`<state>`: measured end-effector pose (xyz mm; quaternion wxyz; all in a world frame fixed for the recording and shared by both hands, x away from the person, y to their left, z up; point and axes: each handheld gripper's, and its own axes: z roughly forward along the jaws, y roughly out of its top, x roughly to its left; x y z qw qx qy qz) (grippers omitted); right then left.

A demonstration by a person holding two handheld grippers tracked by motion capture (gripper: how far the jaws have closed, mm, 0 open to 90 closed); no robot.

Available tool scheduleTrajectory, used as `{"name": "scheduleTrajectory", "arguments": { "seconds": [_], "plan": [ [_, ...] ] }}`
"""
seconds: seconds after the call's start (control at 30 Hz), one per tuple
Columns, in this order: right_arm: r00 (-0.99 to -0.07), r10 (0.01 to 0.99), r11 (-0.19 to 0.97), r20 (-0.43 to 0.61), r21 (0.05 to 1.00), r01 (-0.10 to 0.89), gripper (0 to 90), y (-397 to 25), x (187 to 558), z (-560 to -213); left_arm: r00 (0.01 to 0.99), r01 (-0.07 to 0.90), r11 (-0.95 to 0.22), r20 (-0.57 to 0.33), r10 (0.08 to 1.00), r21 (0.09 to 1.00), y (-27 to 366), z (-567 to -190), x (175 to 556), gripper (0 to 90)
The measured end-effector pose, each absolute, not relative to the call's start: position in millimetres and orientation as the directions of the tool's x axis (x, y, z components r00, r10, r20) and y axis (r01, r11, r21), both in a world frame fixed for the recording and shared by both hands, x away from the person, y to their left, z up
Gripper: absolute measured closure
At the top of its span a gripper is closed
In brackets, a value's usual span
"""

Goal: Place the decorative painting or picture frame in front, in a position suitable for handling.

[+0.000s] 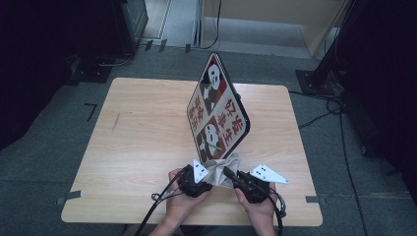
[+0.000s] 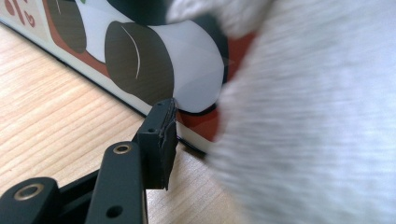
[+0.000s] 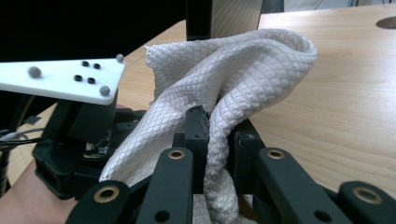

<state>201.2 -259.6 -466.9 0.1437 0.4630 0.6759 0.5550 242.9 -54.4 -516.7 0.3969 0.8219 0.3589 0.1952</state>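
We've got the cloth [image 3: 233,88] pinched in the right gripper [image 3: 217,135] near the table's [image 1: 142,123] front edge — the left gripper [image 2: 161,135] clamps it too, against the upright panda board [image 1: 219,108].

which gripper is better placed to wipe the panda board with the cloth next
Right, most likely. The right gripper has its jaws shut on the cloth, right by the panda board. The left gripper is at the board's lower edge, apparently steadying it.
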Motion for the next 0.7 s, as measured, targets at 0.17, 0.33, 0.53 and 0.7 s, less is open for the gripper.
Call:
{"name": "scheduleTrajectory", "arguments": {
  "seconds": [0.17, 0.33, 0.53, 0.7],
  "plan": [
    [-0.514, 0.799, -0.055, 0.312, 0.889, 0.454, 81.9, -255.8, 201.9, -464.1, 0.663, 0.430, -0.423, 0.039, 0.747, 0.797, -54.8, -516.6, 242.3, 48.7],
    [-0.517, 0.799, -0.061, 0.306, 0.897, 0.438, 82.1, -257.2, 201.3, -453.3, 0.666, 0.424, -0.430, 0.047, 0.745, 0.797, -55.1, -516.6, 241.9, 49.6],
    [-0.513, 0.805, -0.083, 0.297, 0.914, 0.398, 82.5, -263.8, 201.9, -435.8, 0.665, 0.421, -0.434, 0.054, 0.745, 0.797, -56.3, -516.8, 240.9, 50.8],
    [-0.514, 0.814, -0.090, 0.272, 0.932, 0.351, 82.8, -272.5, 203.1, -411.7, 0.665, 0.412, -0.446, 0.072, 0.743, 0.795, -57.2, -516.9, 240.1, 51.7]
  ]
}}
